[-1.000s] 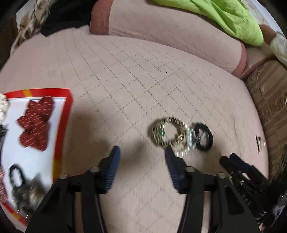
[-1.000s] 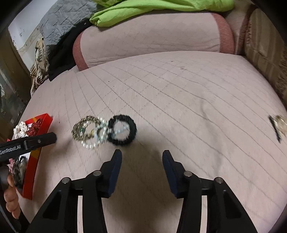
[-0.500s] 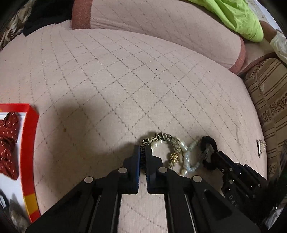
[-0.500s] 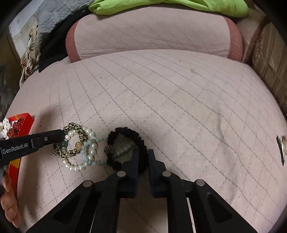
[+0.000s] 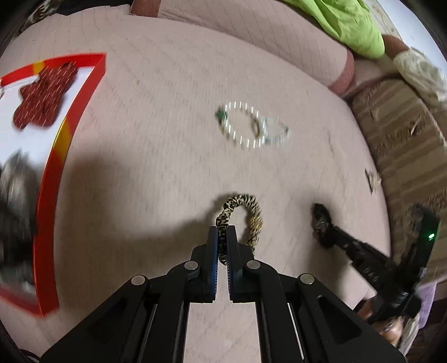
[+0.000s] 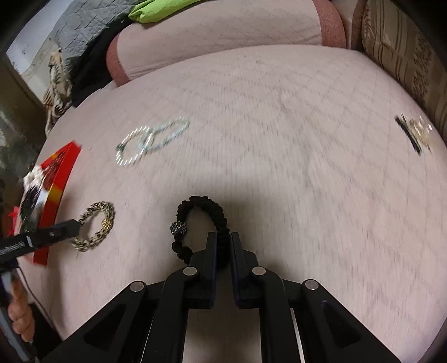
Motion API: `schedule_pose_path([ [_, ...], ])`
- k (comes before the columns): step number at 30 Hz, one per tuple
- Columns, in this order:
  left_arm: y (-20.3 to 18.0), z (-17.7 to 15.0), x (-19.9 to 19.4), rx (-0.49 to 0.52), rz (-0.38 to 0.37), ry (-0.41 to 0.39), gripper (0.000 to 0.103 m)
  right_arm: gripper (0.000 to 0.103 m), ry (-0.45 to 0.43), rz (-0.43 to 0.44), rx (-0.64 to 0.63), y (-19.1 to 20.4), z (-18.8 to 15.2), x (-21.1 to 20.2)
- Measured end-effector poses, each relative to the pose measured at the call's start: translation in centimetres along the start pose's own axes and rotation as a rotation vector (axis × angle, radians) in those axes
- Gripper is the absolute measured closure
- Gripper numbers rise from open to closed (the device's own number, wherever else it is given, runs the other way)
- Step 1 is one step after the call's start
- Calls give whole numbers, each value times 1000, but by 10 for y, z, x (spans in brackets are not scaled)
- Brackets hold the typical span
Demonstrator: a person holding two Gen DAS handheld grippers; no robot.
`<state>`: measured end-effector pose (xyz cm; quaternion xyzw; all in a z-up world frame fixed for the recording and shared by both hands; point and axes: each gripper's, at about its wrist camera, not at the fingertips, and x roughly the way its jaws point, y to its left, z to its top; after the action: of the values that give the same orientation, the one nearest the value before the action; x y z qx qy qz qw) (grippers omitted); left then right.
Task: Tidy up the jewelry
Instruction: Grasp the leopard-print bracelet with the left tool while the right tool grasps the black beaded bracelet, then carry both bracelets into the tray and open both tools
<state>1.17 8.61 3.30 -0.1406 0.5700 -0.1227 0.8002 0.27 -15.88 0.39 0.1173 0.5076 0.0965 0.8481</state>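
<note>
My left gripper is shut on a leopard-print bracelet with a gold bead and holds it above the pink quilted bed. My right gripper is shut on a black braided bracelet with a sparkly bead. The pearl bracelets lie on the quilt further off, blurred; in the right wrist view the pearl bracelets sit at upper left. The red-rimmed tray at the left holds a red bow and dark pieces. Each view shows the other gripper with its bracelet.
A small hair clip lies near the bed's right edge by a striped cushion. A pink bolster and green cloth lie at the back. A hand shows at lower left.
Both grippers went from open to shut, each on a bracelet from the tangled cluster, then pulled back and apart. The pearl bracelets stayed on the quilt.
</note>
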Motion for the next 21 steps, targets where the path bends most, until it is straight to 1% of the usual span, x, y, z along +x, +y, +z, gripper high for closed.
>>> schedule_pose_path([
  [2, 0, -13, -2, 16, 23, -1, 98, 93, 7, 7, -4, 0, -14, -6],
  [5, 1, -23, -5, 40, 79, -15, 97, 91, -3, -19, -36, 3, -30, -16],
  [6, 1, -26, -7, 41, 89, -24, 97, 88, -8, -32, -47, 4, -34, -19],
  [8, 3, -28, -12, 42, 94, -38, 95, 76, -20, -43, -59, 6, -38, -23],
  [9, 3, -28, -13, 45, 95, -46, 94, 64, -27, -49, -61, 7, -37, -23],
  [10, 2, -28, -13, 50, 100, -53, 94, 59, -31, -53, -61, 6, -36, -24],
  [14, 4, -27, -10, 72, 127, -62, 92, 59, -45, -71, -63, 8, -32, -23],
  [21, -5, -19, 6, 109, 136, -83, 91, 58, -56, -120, -106, 16, -28, -10],
])
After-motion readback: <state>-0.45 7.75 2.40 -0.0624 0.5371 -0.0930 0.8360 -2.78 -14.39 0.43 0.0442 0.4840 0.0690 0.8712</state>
